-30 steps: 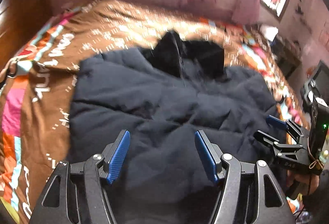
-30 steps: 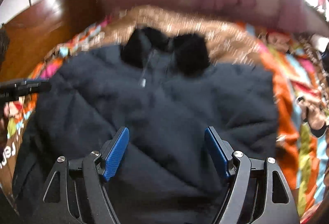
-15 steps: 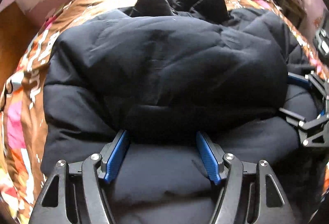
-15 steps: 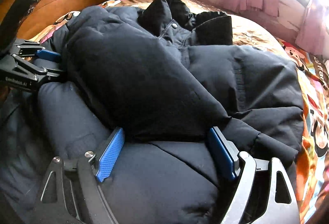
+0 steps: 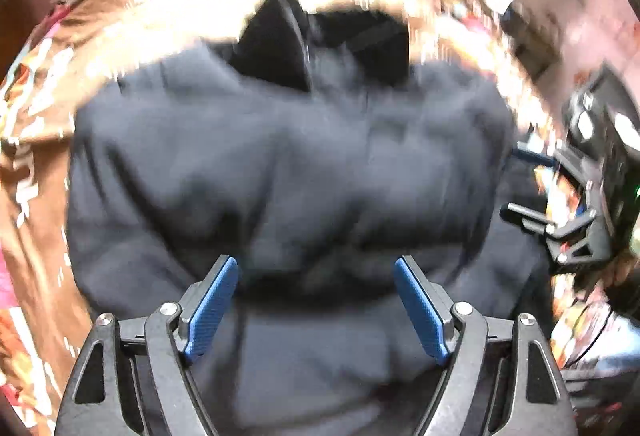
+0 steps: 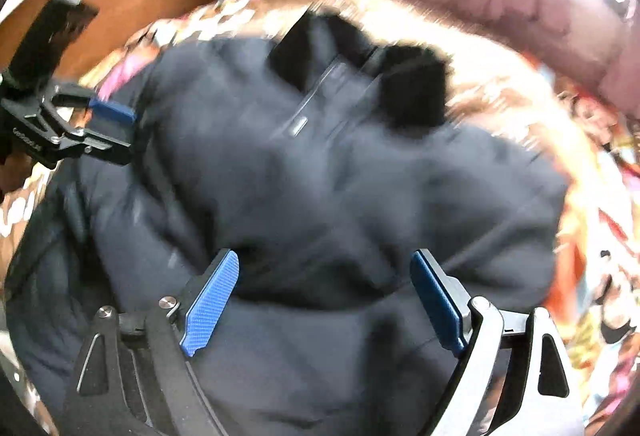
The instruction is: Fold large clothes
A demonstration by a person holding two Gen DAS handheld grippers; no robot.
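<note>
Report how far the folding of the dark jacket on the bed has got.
Done: the dark jacket lies bunched on the patterned bedspread, its lower part doubled up over the body. In hand: nothing; the left gripper and right gripper have just been opening, pads clear of fabric. Left: flattening and any further folds; blur hides the sleeves.

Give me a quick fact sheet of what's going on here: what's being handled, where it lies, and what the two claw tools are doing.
garment: dark navy padded jacket, lower part folded up over itself
collar: black, at the far end
surface: bed with a brown patterned cover
left gripper: jaws have just been opening, pads clear of the fabric
right gripper: the same
image: motion-blurred
</note>
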